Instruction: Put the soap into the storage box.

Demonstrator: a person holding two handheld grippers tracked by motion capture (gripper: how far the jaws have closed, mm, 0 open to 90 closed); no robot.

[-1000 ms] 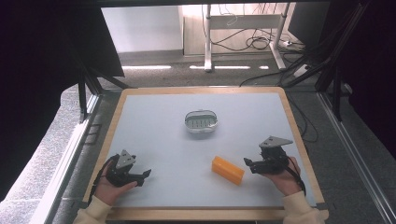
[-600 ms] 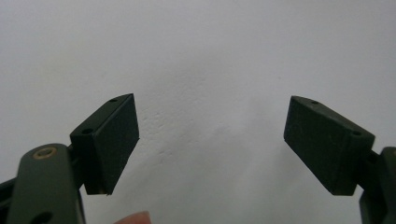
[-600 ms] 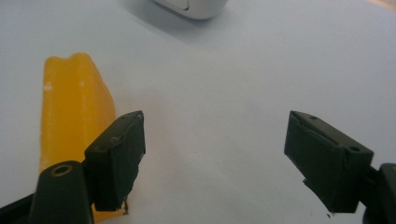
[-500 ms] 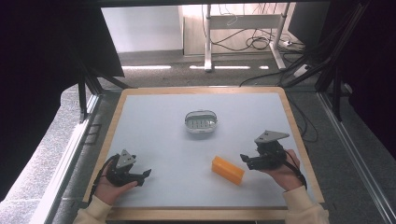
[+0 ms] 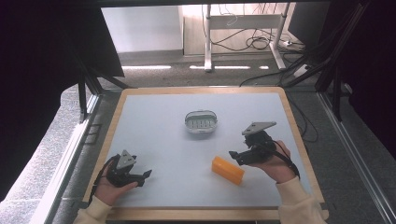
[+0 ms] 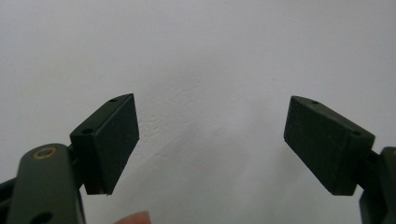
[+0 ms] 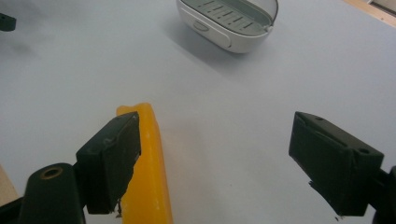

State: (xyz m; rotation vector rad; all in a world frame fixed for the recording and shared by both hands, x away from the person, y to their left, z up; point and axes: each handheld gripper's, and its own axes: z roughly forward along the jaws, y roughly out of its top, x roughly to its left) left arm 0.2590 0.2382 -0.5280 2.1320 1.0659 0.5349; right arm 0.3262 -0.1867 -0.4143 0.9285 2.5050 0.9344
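**Two open claws, one yellow block**

We start on the left. Our left black two-jaw claw [image 5: 144, 175] sits low on the pale blue-grey table top with the wooden rim [image 5: 154, 126], held in our left hand [image 5: 108, 186]. Its jaws stand wide apart with nothing between them. In the left gripper view we see just the bare table between the two black pads [image 6: 114, 140]. A bit of a fingertip [image 6: 133, 218] peeks in at the bottom.

Next comes the white oval plastic dish with a slotted grey inside [image 5: 201, 122]. It lies far from the left claw, up and to the right of it. It is nearer the right claw, ahead of it and to its left. In the right gripper view the dish [image 7: 229, 23] sits well ahead of the jaws.

Then comes the long yellow-orange block [image 5: 228, 170]. It lies flat on the table, just beside the tip of our right black two-jaw claw [image 5: 232, 157], a little below it. In the right gripper view the block [image 7: 147, 172] lies right beside the left-hand jaw, on its inner side. We cannot tell if they touch.

The right claw is wide open too and holds nothing. Our right hand [image 5: 275, 161] holds it, with its grey three-cornered plate [image 5: 258, 127] on top.
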